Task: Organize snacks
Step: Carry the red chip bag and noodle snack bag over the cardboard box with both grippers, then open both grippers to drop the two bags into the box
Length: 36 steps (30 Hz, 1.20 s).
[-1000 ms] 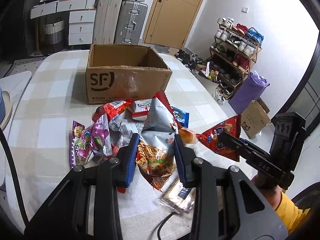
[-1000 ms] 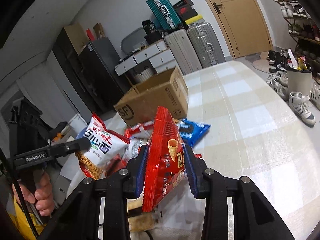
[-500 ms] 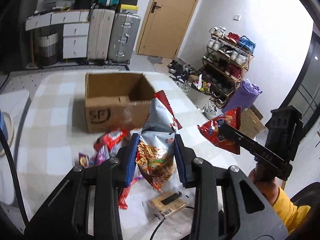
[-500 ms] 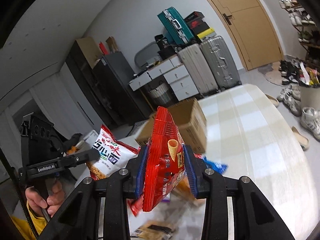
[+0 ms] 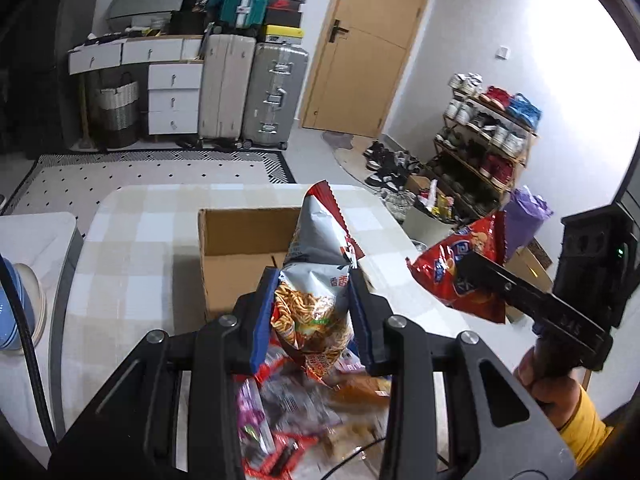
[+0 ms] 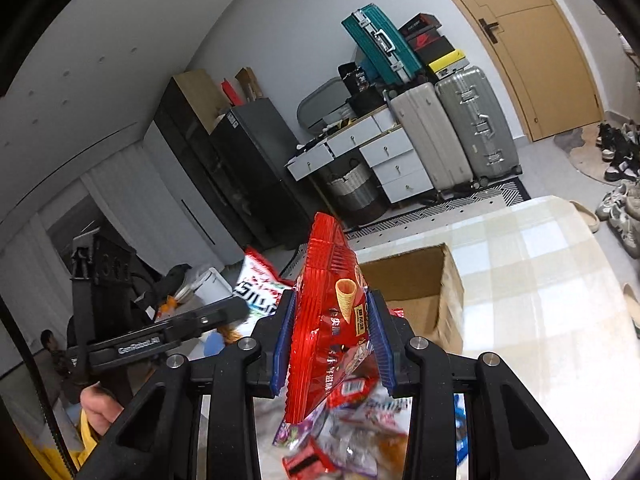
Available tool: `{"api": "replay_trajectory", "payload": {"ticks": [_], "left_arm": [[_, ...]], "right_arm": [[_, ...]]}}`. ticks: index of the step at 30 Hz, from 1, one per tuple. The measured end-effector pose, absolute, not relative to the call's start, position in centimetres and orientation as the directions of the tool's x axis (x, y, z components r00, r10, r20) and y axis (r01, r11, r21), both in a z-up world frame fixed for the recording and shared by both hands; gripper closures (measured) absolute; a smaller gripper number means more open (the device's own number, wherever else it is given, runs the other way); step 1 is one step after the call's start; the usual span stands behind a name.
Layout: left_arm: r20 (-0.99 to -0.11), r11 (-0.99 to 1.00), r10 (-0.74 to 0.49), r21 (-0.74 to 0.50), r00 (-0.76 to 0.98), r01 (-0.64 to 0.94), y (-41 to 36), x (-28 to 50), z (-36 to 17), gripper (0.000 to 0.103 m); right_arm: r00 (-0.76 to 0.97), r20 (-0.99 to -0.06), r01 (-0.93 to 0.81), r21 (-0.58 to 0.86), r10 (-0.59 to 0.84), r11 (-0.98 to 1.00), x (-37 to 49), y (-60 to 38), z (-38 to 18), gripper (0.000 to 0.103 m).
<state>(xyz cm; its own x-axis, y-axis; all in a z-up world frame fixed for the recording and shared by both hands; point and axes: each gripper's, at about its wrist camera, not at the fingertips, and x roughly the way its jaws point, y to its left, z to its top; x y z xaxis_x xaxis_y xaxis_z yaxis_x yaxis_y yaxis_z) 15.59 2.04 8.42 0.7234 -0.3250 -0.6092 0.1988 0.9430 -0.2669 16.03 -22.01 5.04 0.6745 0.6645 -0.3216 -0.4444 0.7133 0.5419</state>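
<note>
My left gripper [image 5: 314, 312] is shut on a silver noodle-snack bag [image 5: 316, 276] and holds it up in front of the open cardboard box [image 5: 240, 264]. My right gripper [image 6: 330, 340] is shut on a red cone-snack bag [image 6: 330, 320], held high to the right; that bag also shows in the left wrist view [image 5: 460, 268]. The box [image 6: 424, 292] lies ahead and below in the right wrist view. A pile of loose snack packets [image 5: 304, 412] lies on the table below both grippers, blurred; it also shows in the right wrist view [image 6: 352, 428].
The table [image 5: 132, 264] has a checked cloth. A white side surface with stacked bowls [image 5: 20, 312] stands at the left. Suitcases [image 5: 272, 96], drawers, a door and a shoe rack [image 5: 488, 152] fill the room beyond.
Both grippers have risen with their bags and moved toward the box. The box now sits lower and closer under the bags, and the snack pile has dropped to the bottom of both views.
</note>
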Motion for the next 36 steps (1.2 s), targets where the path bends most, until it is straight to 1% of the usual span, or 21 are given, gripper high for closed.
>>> {"api": "replay_trajectory", "payload": {"ticks": [3,7,11,15,16,17,19,20,23,27,33,36], "left_arm": [[-0.632,0.946,-0.314,-0.275,0.708,0.173,2.6,19.2,7.4,0.072],[-0.669,0.952,-0.291,-0.273,0.684,0.138,2.9,23.9,5.1,0.072],[-0.706,0.959,-0.263,-0.266,0.658,0.098,2.8,27.7,1.6,0.072],[-0.743,0.963,-0.244,-0.259,0.623,0.069,2.8,31.1,-1.6,0.072],[-0.752,0.964,-0.242,-0.256,0.613,0.068,2.7,31.9,-2.1,0.072],[-0.758,0.965,-0.243,-0.253,0.605,0.07,2.6,32.5,-2.8,0.078],[-0.776,0.971,-0.225,-0.232,0.589,0.066,2.4,33.4,-4.1,0.084],[-0.779,0.972,-0.22,-0.224,0.586,0.068,2.2,34.0,-4.5,0.085],[-0.788,0.976,-0.211,-0.203,0.579,0.078,1.8,34.5,-5.7,0.085],[-0.79,0.973,-0.222,-0.214,0.572,0.082,1.8,34.6,-6.6,0.085],[-0.791,0.973,-0.221,-0.216,0.57,0.077,1.9,34.2,-6.7,0.085],[-0.788,0.972,-0.222,-0.223,0.574,0.071,2.1,33.4,-6.4,0.084]], "right_arm": [[0.658,-0.329,-0.443,0.558,0.677,0.701,18.5,-21.2,4.6,0.067],[0.639,-0.364,-0.435,0.556,0.677,0.709,22.0,-19.7,3.7,0.067],[0.61,-0.411,-0.429,0.547,0.677,0.719,25.0,-18.1,1.8,0.067],[0.582,-0.48,-0.397,0.536,0.656,0.745,27.7,-16.5,-0.7,0.067],[0.579,-0.495,-0.391,0.528,0.647,0.754,28.3,-16.3,-1.4,0.067],[0.574,-0.512,-0.388,0.517,0.639,0.763,28.6,-15.9,-1.9,0.067],[0.563,-0.544,-0.386,0.494,0.623,0.779,29.3,-15.2,-2.8,0.067],[0.557,-0.554,-0.386,0.487,0.619,0.783,29.5,-14.9,-3.2,0.067],[0.547,-0.583,-0.386,0.462,0.601,0.799,30.0,-14.2,-4.0,0.067],[0.55,-0.621,-0.378,0.411,0.559,0.829,30.4,-13.6,-4.7,0.067],[0.542,-0.646,-0.362,0.399,0.538,0.843,30.5,-13.4,-5.5,0.066],[0.564,-0.647,-0.355,0.372,0.513,0.858,30.4,-13.7,-5.2,0.064]]}}
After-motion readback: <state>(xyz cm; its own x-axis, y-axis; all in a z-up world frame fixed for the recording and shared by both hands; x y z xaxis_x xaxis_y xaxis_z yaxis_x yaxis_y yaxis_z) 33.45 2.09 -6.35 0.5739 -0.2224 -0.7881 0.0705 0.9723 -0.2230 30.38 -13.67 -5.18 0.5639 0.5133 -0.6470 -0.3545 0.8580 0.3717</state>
